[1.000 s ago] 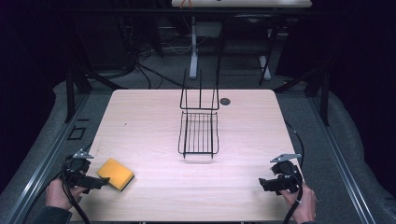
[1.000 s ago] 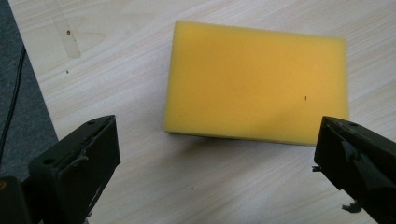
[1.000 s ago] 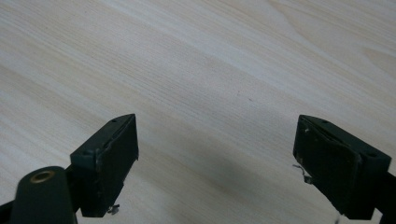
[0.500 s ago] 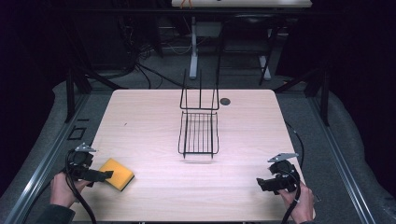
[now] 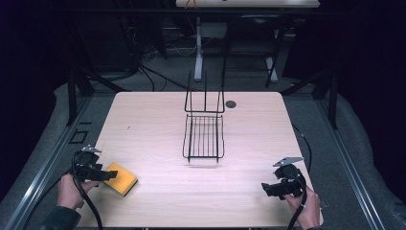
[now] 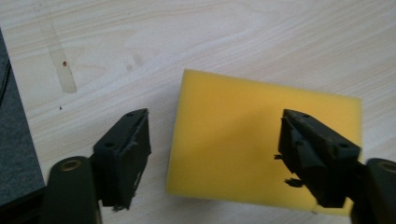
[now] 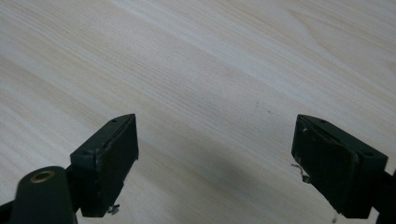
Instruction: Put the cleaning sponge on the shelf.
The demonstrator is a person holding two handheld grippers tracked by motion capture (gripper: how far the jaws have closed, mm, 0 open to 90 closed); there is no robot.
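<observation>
Pale wood is spreading across the table (image 5: pixel 143 124), and a black wire rack (image 5: pixel 204 136) is standing at its middle, toward twelve o'clock. A yellow sponge (image 5: pixel 120 178) is lying flat at about eight o'clock, near the table's front edge. The left gripper (image 5: pixel 98 173) is reaching over it, jaws just now closing in, the sponge sitting between them with the left pad not yet touching. At four o'clock the right gripper (image 5: pixel 267 188) is hovering over bare wood, jaws spread wide apart.
</observation>
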